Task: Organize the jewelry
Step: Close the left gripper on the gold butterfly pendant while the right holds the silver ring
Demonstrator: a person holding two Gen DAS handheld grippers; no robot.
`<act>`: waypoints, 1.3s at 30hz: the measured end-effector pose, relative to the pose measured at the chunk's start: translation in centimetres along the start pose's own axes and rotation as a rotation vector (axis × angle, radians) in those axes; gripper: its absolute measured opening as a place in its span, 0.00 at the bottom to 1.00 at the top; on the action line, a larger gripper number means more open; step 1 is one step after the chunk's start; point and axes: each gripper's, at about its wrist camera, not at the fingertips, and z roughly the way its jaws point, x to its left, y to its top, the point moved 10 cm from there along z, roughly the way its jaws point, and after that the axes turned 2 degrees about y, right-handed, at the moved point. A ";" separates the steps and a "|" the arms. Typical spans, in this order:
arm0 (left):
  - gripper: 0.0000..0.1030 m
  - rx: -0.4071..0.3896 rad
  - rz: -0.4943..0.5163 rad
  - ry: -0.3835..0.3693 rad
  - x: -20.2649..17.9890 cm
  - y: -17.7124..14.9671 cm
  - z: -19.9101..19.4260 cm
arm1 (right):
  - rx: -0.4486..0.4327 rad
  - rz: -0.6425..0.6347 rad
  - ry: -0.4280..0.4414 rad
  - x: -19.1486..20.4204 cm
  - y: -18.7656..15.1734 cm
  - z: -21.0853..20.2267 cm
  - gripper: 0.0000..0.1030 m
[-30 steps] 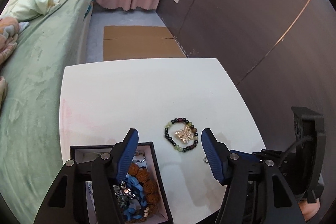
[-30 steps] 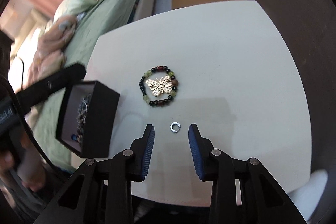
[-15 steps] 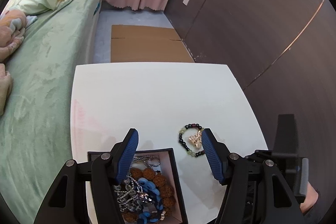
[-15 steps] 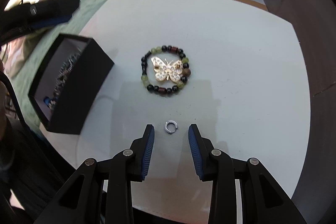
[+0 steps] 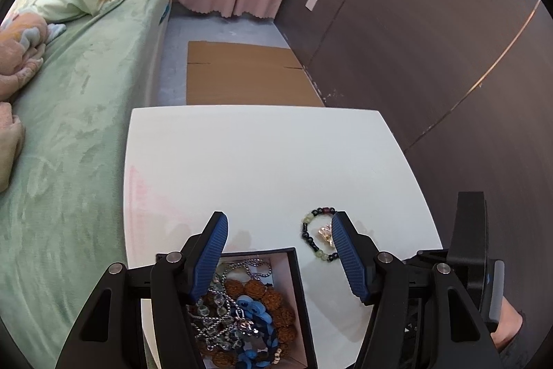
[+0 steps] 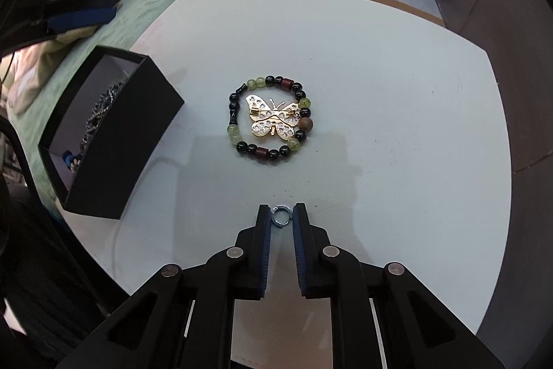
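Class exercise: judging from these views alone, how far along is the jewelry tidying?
Done: the black box already holds chains and bead strands. In hand: the right gripper has its tips closed around the small silver ring on the table. Left: that ring, the beaded bracelet and the butterfly brooch inside it. The left gripper is open.

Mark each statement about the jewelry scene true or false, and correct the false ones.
1. The right gripper has its fingers on either side of the small ring. True.
2. The butterfly brooch lies inside the bead bracelet. True.
3. The black box is empty. False: it holds chains and beads.
4. The left gripper is clamped on the bracelet. False: it is open, holding nothing, above the box.
5. The ring lies inside the box. False: it lies on the white table.
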 end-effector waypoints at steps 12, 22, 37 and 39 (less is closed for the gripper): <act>0.53 0.066 0.136 -0.005 -3.7 -1.5 2.3 | -0.098 0.228 0.041 -4.1 -0.3 -2.8 0.13; 0.49 0.131 0.234 0.022 -5.9 -3.0 5.1 | -0.171 0.365 0.062 -7.0 -1.1 -4.8 0.13; 0.37 0.223 0.431 0.132 -7.4 -4.5 10.0 | -0.189 0.437 0.086 -8.9 -1.9 -5.3 0.13; 0.35 0.221 0.456 0.154 -7.3 -4.5 10.4 | -0.190 0.440 0.085 -9.0 -1.9 -5.3 0.13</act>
